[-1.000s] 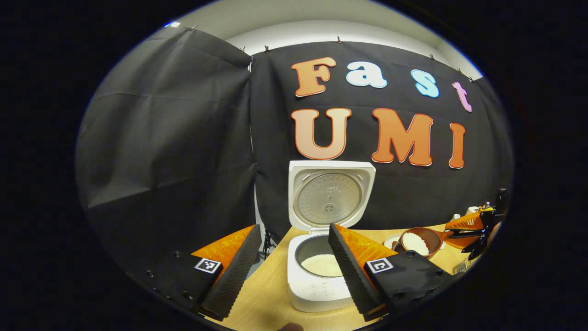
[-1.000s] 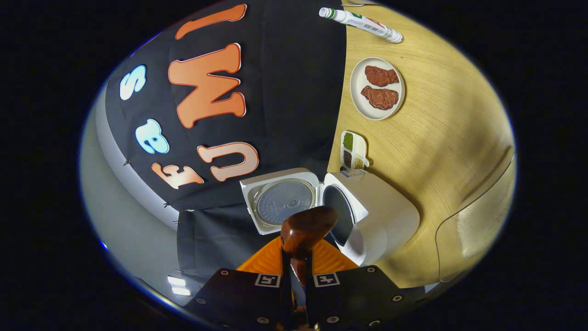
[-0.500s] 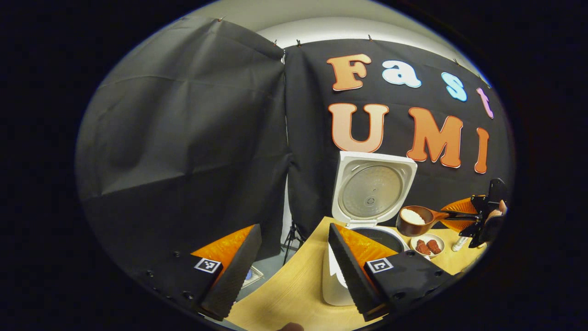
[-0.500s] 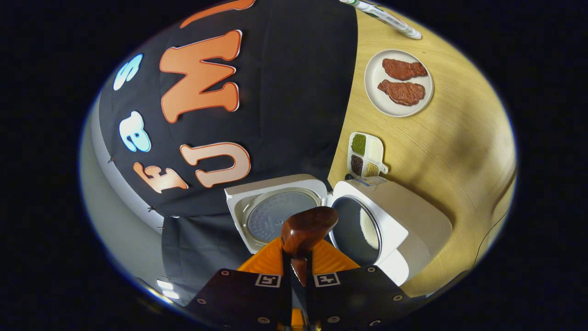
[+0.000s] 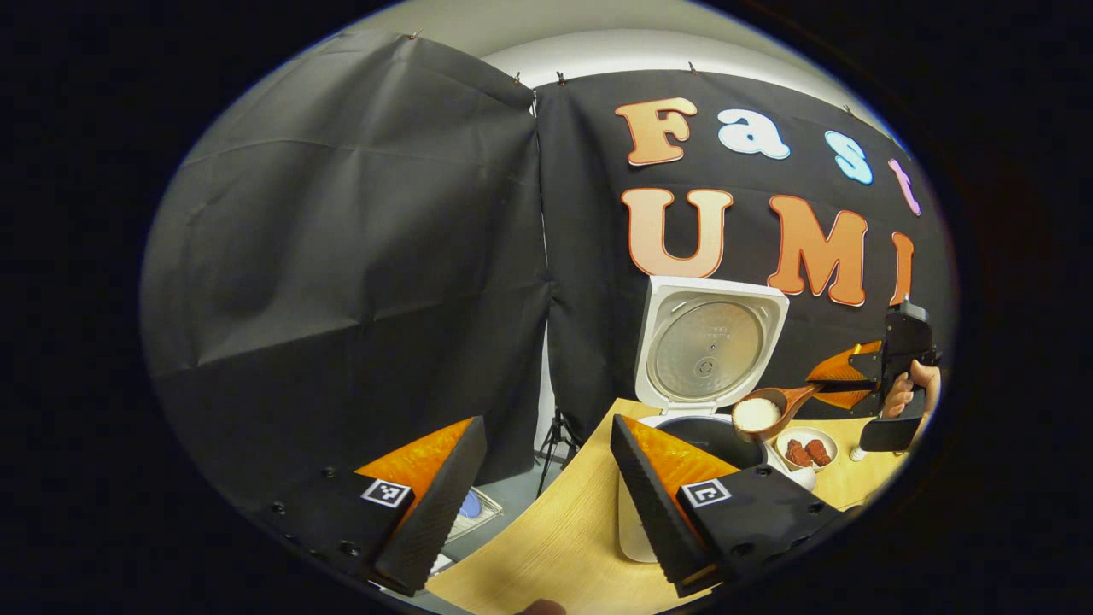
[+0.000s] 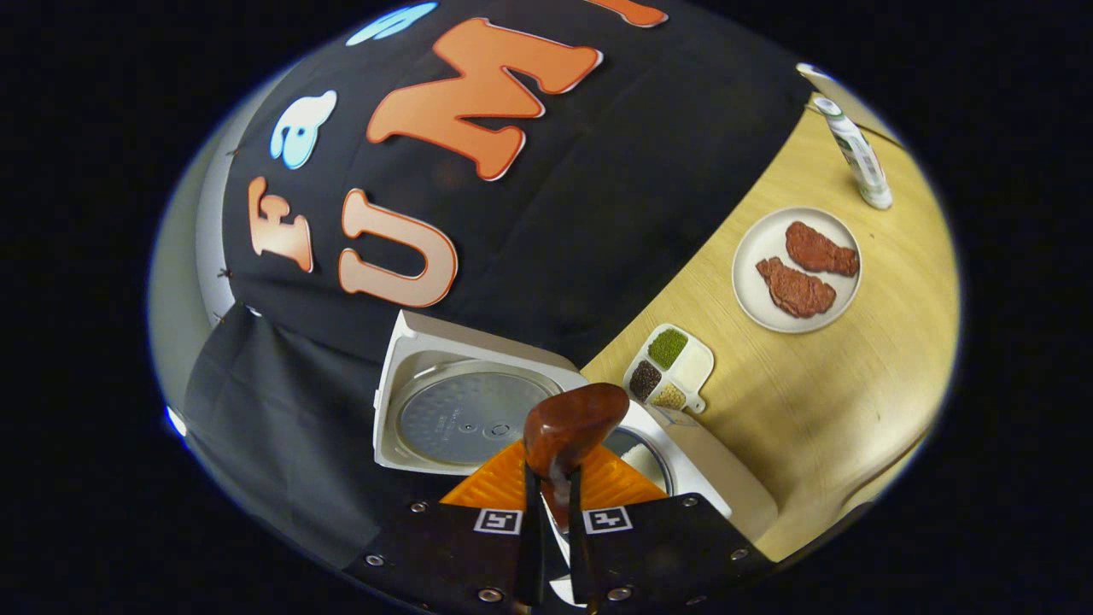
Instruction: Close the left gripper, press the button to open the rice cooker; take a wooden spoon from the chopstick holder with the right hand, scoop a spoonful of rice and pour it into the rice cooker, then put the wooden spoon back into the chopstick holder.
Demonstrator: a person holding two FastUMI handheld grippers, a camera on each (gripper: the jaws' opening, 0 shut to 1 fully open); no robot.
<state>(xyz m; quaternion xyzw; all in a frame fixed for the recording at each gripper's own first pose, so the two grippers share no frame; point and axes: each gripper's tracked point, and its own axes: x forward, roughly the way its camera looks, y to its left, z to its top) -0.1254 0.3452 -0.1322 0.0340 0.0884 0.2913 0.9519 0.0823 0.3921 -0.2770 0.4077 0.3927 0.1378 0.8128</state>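
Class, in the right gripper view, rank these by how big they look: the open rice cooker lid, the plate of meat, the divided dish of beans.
1. rice cooker lid, though it is nearest the camera
2. plate of meat
3. divided dish of beans

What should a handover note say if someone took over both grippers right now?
Left gripper: open, idle, low in front of the rice cooker.
Right gripper: shut on the wooden spoon, its bowl full of rice, over the pot's rim.
Done: lid up, spoonful scooped.
Left: tip the rice into the pot, return the spoon to the chopstick holder.
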